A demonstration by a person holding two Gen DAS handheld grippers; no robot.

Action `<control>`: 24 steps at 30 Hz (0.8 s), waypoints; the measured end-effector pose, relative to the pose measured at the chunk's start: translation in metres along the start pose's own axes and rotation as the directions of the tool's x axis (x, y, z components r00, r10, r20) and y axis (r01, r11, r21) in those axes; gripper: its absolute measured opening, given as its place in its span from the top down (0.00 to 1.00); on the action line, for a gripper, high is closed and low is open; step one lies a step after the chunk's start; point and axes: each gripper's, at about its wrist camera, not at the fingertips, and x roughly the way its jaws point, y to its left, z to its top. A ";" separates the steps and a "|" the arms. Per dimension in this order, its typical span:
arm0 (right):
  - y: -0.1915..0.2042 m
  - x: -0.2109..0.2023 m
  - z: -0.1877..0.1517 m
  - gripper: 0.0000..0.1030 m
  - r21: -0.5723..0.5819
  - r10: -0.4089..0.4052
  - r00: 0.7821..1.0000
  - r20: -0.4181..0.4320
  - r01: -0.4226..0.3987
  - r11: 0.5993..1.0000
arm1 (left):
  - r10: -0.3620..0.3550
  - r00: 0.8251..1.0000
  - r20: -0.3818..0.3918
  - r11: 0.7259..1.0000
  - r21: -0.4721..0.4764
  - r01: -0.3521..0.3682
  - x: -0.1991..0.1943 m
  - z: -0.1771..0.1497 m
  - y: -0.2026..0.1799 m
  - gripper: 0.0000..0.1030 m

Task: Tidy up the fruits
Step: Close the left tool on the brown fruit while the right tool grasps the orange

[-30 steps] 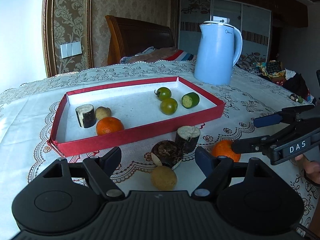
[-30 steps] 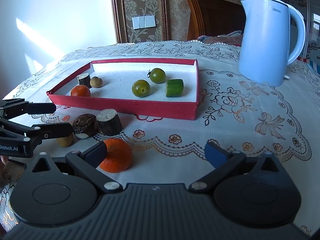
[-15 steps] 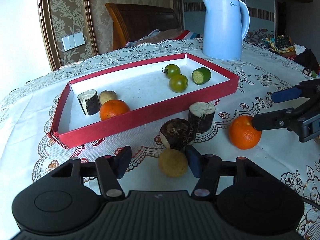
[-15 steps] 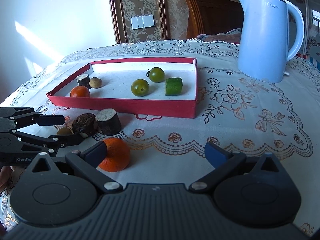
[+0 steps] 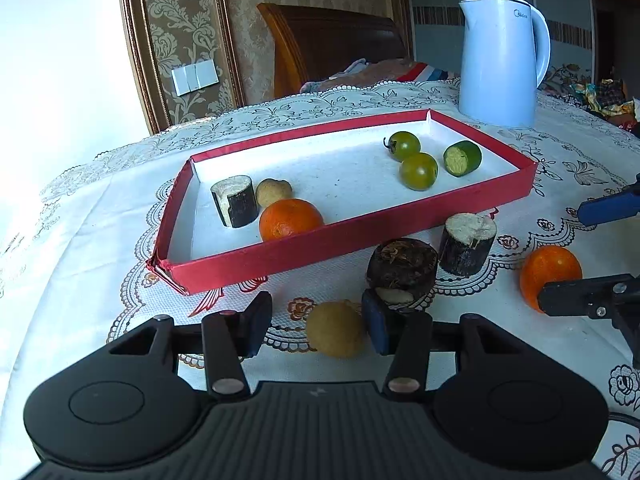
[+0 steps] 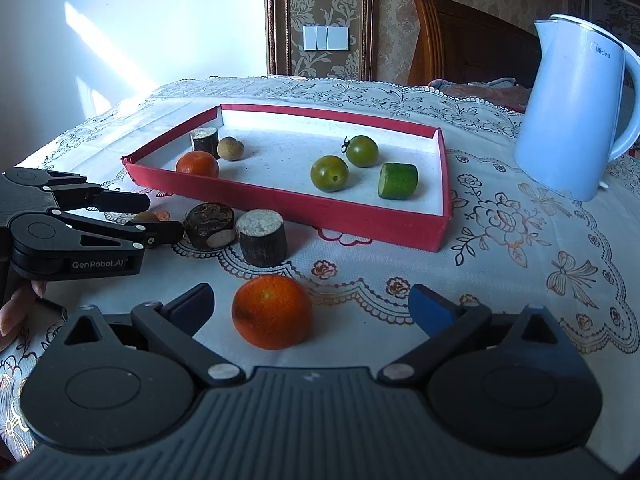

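- Closing around the longan (image 5: 335, 334) on the cloth (image 5: 100, 264), the left gripper (image 5: 316, 326) has its right pad touching the fruit — left pad apart.
- Tray (image 5: 360, 236), at 12 o'clock from it, holds six pieces.
- Right gripper (image 6: 310, 306), jaws wide and narrowing, straddles the orange (image 6: 272, 311) — no contact.

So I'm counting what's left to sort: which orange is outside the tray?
The orange on the tablecloth, between the closing right gripper's fingers; the other orange lies inside the red tray.
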 end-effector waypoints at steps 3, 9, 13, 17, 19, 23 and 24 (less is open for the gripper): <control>0.002 0.006 0.002 0.10 0.000 0.000 1.000 -0.019 0.000 1.000 | 0.001 1.000 0.000 1.000 -0.001 -0.001 0.000 0.000 0.000 0.53; 0.007 0.013 0.001 0.12 -0.016 -0.002 0.999 -0.035 0.001 1.000 | 0.001 1.000 0.000 1.000 -0.001 -0.001 -0.001 0.000 -0.001 0.53; 0.010 0.014 0.000 0.14 -0.029 -0.006 0.999 -0.033 0.005 1.000 | 0.002 1.000 0.000 1.000 -0.001 -0.002 0.000 0.000 -0.001 0.53; 0.010 0.015 -0.001 0.19 -0.033 -0.006 0.999 -0.034 0.005 0.999 | 0.003 1.000 0.001 1.000 0.002 -0.003 -0.001 0.000 -0.001 0.53; 0.011 0.015 -0.001 0.25 -0.035 -0.008 0.999 -0.037 0.007 0.999 | 0.003 1.000 0.001 1.000 0.001 -0.003 -0.001 0.000 -0.001 0.53; 0.011 0.016 -0.002 0.48 -0.029 0.013 0.999 -0.036 -0.014 0.999 | -0.008 1.000 0.008 1.000 0.026 0.007 -0.003 -0.001 -0.005 0.62; 0.012 0.015 -0.002 0.55 -0.029 0.022 0.999 -0.034 -0.023 0.999 | -0.007 1.000 0.012 0.999 0.037 0.007 -0.004 -0.001 -0.007 0.65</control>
